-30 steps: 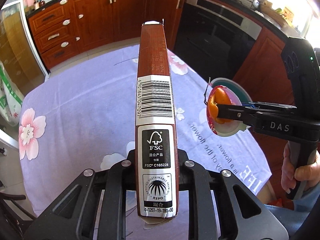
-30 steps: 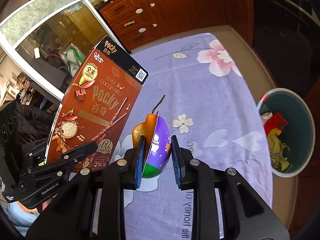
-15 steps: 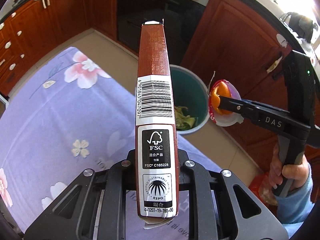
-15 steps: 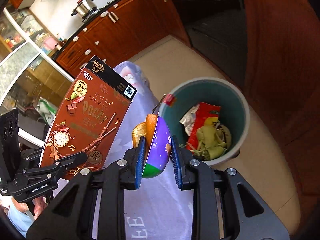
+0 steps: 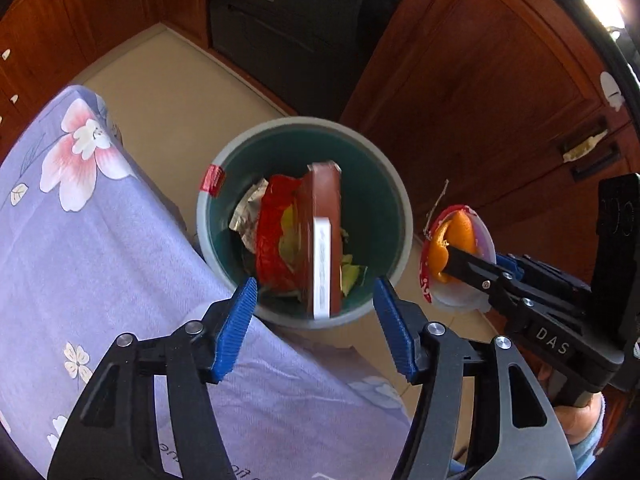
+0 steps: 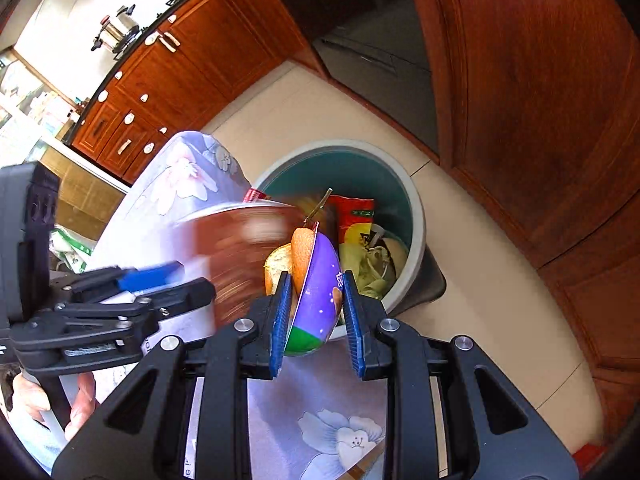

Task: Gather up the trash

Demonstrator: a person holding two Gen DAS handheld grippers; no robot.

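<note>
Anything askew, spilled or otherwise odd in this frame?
Nothing spilled. The Pocky box is motion-blurred, standing on end in the bin below the open left tongs, apparently just dropped. The right tongs grip a purple cup holding orange peel, tipped sideways.

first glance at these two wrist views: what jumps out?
The brown snack box in the teal trash bin, on end among red wrappers, just beyond the wide-open left tongs. Next, the right tongs clamped on a purple cup stuffed with orange peel, near the bin's rim and above the table edge. The floral purple tablecloth fills the left wrist view's lower left.
</note>
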